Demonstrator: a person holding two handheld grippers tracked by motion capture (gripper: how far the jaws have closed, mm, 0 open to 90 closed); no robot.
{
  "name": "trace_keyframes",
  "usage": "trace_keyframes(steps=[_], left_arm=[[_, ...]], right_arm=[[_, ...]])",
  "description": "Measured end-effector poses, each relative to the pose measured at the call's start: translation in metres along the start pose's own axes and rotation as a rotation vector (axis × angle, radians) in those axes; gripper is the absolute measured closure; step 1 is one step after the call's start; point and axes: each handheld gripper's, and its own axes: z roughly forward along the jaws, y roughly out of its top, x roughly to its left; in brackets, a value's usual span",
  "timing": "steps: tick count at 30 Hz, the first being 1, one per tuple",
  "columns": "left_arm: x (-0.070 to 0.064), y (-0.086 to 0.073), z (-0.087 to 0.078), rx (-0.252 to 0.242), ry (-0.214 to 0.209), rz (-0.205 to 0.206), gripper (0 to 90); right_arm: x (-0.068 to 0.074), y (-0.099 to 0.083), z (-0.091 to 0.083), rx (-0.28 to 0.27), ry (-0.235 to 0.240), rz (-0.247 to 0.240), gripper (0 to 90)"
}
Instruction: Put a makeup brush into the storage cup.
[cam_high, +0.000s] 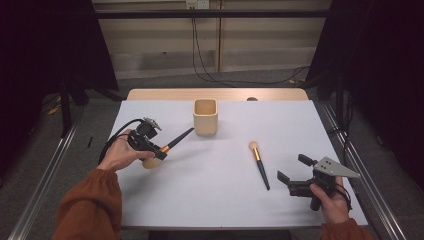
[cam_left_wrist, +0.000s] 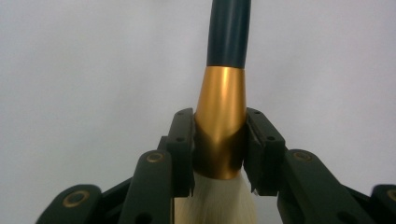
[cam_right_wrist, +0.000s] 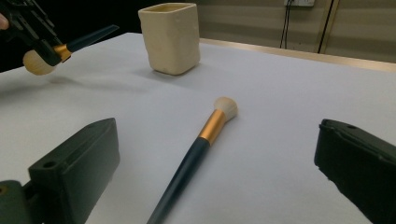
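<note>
My left gripper (cam_high: 159, 152) is shut on the gold ferrule of a large makeup brush (cam_high: 171, 142), held above the table with its dark handle pointing toward a cream square cup (cam_high: 205, 116). In the left gripper view the ferrule of that brush (cam_left_wrist: 220, 116) is clamped between both jaws, white bristles below. A second, smaller brush (cam_high: 259, 163) lies flat on the white mat, bristles toward the cup. My right gripper (cam_high: 291, 167) is open just right of its handle. The right gripper view shows this brush (cam_right_wrist: 196, 149) between the wide-apart jaws, with the cup (cam_right_wrist: 170, 37) and the held brush (cam_right_wrist: 65, 46) beyond.
The white mat (cam_high: 220, 200) covers a wooden table (cam_high: 150, 94) whose far edge shows behind the cup. Cables hang on the wall behind. Metal rails run along both sides of the table.
</note>
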Motion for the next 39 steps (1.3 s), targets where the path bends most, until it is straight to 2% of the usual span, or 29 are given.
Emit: trace_keyframes(steps=[1, 5, 7, 11, 15, 18, 23, 26, 30, 35, 36, 39], left_arm=[[0.0, -0.001, -0.001, -0.02, 0.006, -0.011, 66.7], [0.002, -0.006, -0.006, -0.089, -0.017, -0.036, 66.7], [0.001, -0.007, -0.008, -0.104, -0.02, -0.029, 66.7], [-0.002, -0.01, -0.014, -0.174, -0.017, -0.036, 66.7], [-0.006, -0.012, -0.019, -0.252, -0.007, -0.025, 66.7], [-0.011, -0.015, -0.02, -0.311, 0.036, -0.021, 66.7], [-0.012, -0.021, -0.02, -0.373, 0.043, -0.037, 66.7], [-0.017, -0.024, -0.019, -0.389, 0.046, -0.033, 66.7], [-0.026, -0.024, -0.019, -0.422, 0.017, -0.016, 66.7], [-0.035, -0.021, -0.014, -0.415, -0.005, 0.009, 66.7], [-0.037, -0.02, -0.013, -0.405, -0.002, 0.006, 66.7], [-0.039, -0.02, -0.008, -0.414, -0.029, -0.001, 66.7]], right_arm=[[0.0, 0.0, 0.0, 0.001, 0.0, -0.002, 0.0], [0.0, 0.0, 0.0, 0.001, 0.0, 0.0, 0.0], [0.0, 0.0, 0.0, 0.0, 0.001, 0.001, 0.0], [0.0, 0.0, 0.0, -0.001, 0.0, 0.002, 0.0], [0.0, 0.0, 0.0, 0.001, 0.005, 0.0, 0.0], [0.0, 0.0, 0.0, -0.001, 0.006, 0.003, 0.0], [0.0, 0.0, 0.0, 0.0, 0.005, 0.005, 0.0], [0.0, 0.0, 0.0, -0.001, 0.006, 0.004, 0.0], [0.0, 0.001, 0.001, -0.003, 0.006, 0.011, 0.0], [0.001, 0.001, 0.001, -0.007, 0.01, 0.008, 0.0], [0.001, 0.001, 0.001, -0.008, 0.01, 0.007, 0.0], [0.0, 0.0, 0.001, -0.003, 0.007, 0.003, 0.0]])
